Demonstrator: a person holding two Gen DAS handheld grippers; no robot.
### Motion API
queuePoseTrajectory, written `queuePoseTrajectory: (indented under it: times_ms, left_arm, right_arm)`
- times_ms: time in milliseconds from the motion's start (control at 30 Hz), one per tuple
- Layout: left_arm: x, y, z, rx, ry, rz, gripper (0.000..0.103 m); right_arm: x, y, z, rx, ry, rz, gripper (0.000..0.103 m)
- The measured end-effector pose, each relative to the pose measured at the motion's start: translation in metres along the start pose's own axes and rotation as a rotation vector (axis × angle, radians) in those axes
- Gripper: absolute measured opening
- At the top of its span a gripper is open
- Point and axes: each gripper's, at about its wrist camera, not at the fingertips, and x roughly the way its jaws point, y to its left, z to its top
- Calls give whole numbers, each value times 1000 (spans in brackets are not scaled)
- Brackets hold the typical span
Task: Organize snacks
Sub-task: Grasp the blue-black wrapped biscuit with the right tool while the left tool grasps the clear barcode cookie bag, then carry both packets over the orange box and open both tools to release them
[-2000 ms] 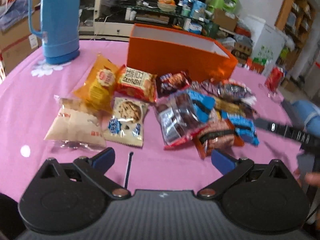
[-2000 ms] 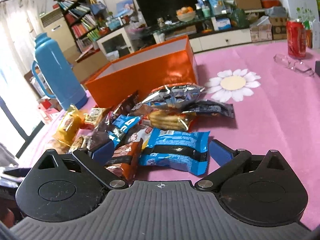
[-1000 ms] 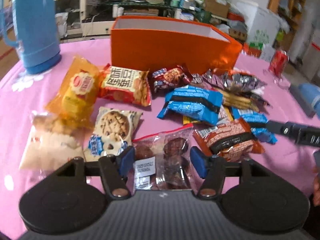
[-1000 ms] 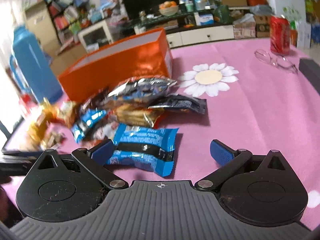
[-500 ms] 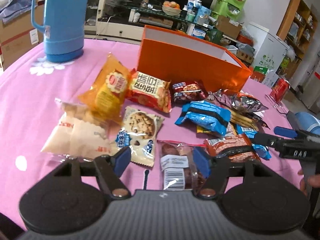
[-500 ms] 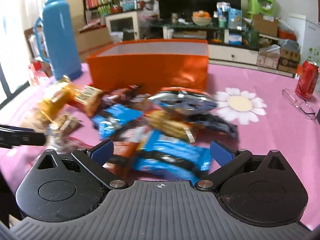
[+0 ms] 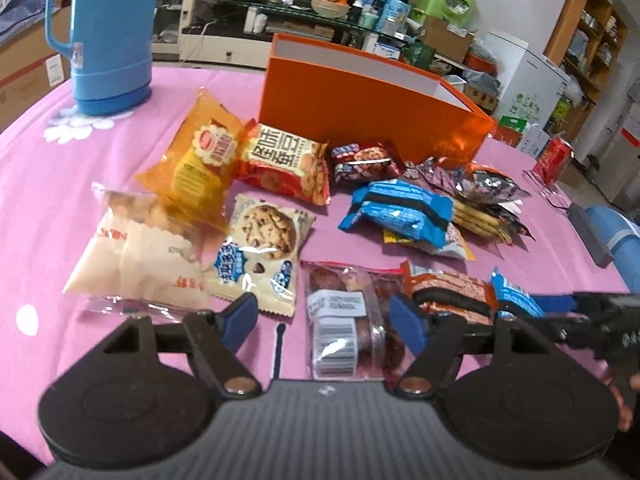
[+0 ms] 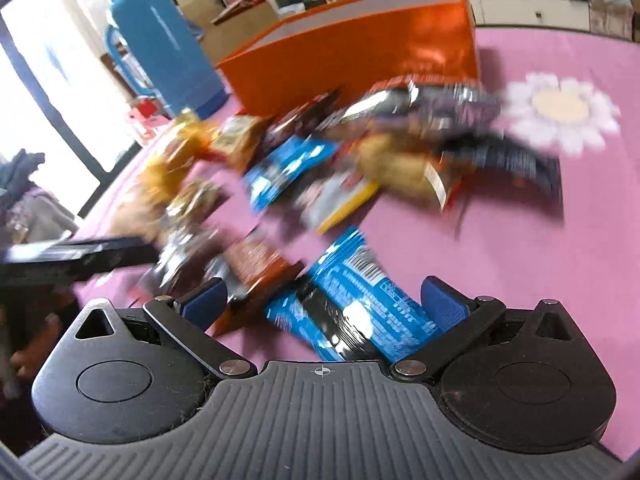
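Observation:
Many snack packets lie on a pink tablecloth in front of an open orange box [image 7: 360, 96]. My left gripper [image 7: 326, 322] is open, its fingers either side of a clear bag of brown cakes [image 7: 352, 320] lying on the cloth. My right gripper [image 8: 324, 304] is open around a blue packet [image 8: 352, 304]; that view is blurred. It also shows in the left wrist view [image 7: 576, 308] at the right, by the blue packet [image 7: 514, 292] and a brown-orange packet [image 7: 448, 288]. The orange box [image 8: 360, 52] stands behind the pile.
A blue thermos [image 7: 106, 36] stands at the back left, also in the right wrist view [image 8: 164, 48]. A red can [image 7: 554, 160] and glasses are at the far right. Cookie packet [image 7: 260, 248], yellow packet [image 7: 196, 164] and pale bread bag [image 7: 140, 252] lie left.
My left gripper pulled the clear bag of cakes toward me and has opened around it. My right gripper swung in over the blue packet near the front of the pile.

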Motion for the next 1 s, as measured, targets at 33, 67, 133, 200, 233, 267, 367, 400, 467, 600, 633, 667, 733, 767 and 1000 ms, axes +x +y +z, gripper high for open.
queuePoseTrajectory:
  times_ms: [33, 67, 133, 200, 233, 267, 367, 400, 467, 600, 633, 667, 733, 767, 1000]
  left_arm:
    - [-1, -2, 0, 9, 0, -2, 77]
    - [-3, -4, 0, 18, 0, -3, 82]
    - [-4, -8, 0, 42, 6, -23, 85]
    - [-3, -13, -1, 58, 15, -37, 85]
    - [-1, -14, -2, 61, 22, -37, 85]
    - [3, -16, -3, 63, 34, -35, 85]
    - [17, -21, -7, 62, 74, -18, 85]
    - [22, -21, -8, 57, 82, -4, 85]
    - [28, -24, -10, 63, 67, 26, 85]
    - [31, -32, -11, 100, 57, 51, 63]
    - [30, -34, -11, 116, 60, 39, 59]
    - [28, -36, -12, 126, 67, 38, 59]
    - [24, -38, -17, 163, 79, 46, 58]
    - [20, -38, -19, 172, 85, 48, 58]
    - [6, -33, -36, 234, 89, 126, 77]
  right_arm:
    - [-6, 4, -8, 14, -2, -6, 92]
    - [-11, 7, -14, 24, -10, -13, 92]
    - [-19, 14, -21, 5, -27, -44, 92]
    - [-22, 22, -22, -62, -39, -104, 92]
    - [-20, 26, -22, -100, -28, -130, 92]
    - [-16, 29, -20, -128, -17, -150, 92]
    - [-7, 34, -26, -176, -9, -172, 90]
    - [-5, 34, -30, -182, -17, -179, 89]
    - [-2, 39, -35, -223, -42, -220, 87]
    - [-2, 44, -40, -271, -61, -281, 76]
    - [-3, 43, -40, -263, -70, -291, 71]
    - [-5, 41, -38, -248, -80, -304, 57]
    - [-12, 34, -37, -198, -104, -346, 31]
    - [-13, 29, -36, -168, -111, -363, 29]
    - [-32, 7, -40, -41, -150, -411, 41]
